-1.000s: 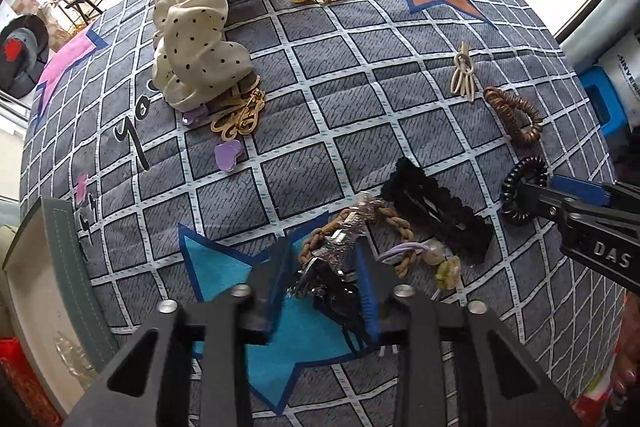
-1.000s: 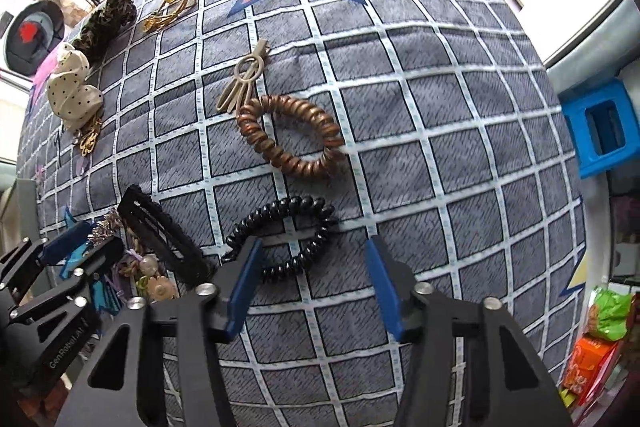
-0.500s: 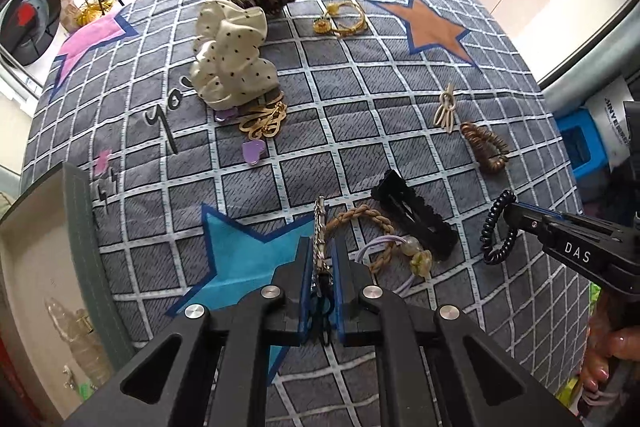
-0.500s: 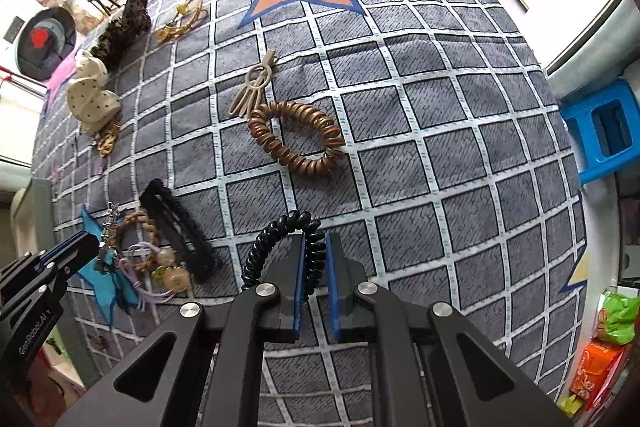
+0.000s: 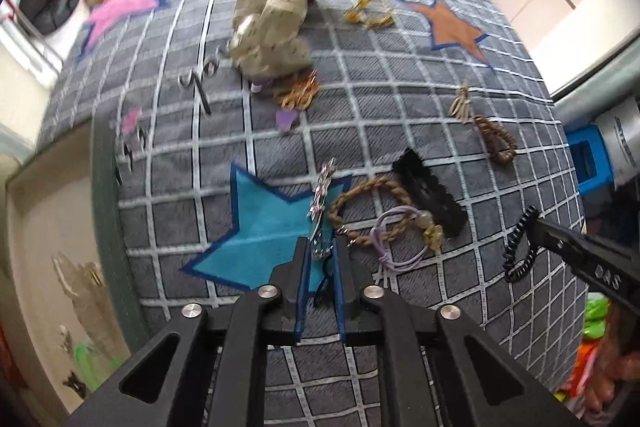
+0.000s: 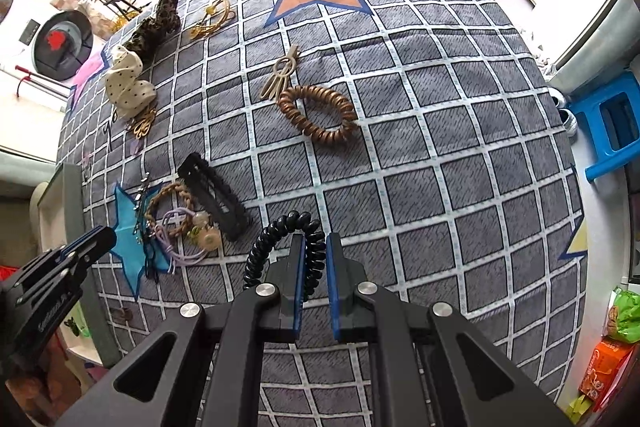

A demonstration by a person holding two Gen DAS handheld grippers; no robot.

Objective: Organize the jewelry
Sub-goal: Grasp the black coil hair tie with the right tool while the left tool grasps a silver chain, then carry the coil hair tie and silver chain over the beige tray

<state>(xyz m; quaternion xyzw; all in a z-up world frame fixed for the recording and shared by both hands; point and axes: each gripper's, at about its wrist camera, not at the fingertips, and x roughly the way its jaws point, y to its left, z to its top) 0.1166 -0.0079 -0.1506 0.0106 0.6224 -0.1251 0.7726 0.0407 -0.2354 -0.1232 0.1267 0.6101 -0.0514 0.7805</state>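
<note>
My left gripper [image 5: 320, 247] is shut on a silver sparkly hair clip [image 5: 322, 193] and holds it above the blue star of the grey checked cloth [image 5: 400, 131]. My right gripper [image 6: 316, 247] is shut on a black spiral hair tie [image 6: 280, 235], lifted off the cloth; the tie also shows in the left wrist view [image 5: 518, 247]. On the cloth lie a braided tan bracelet [image 5: 360, 203], a purple hair tie with beads [image 5: 404, 235], a black hair clip [image 5: 430, 195], a brown spiral tie [image 6: 318, 115] and a beige clip [image 6: 282, 73].
A beige tray with a grey rim [image 5: 106, 227] stands at the left edge of the cloth, with small items in it. A dotted cream scrunchie [image 5: 272, 31], leopard scrunchie [image 6: 158, 23], gold pieces [image 5: 370, 13] lie farther back. A blue stool [image 6: 612, 123] stands to the right.
Both grippers have risen with their items. The left view has swung left, so more of the tray shows. Both were open one second ago and have since shut on their items.
</note>
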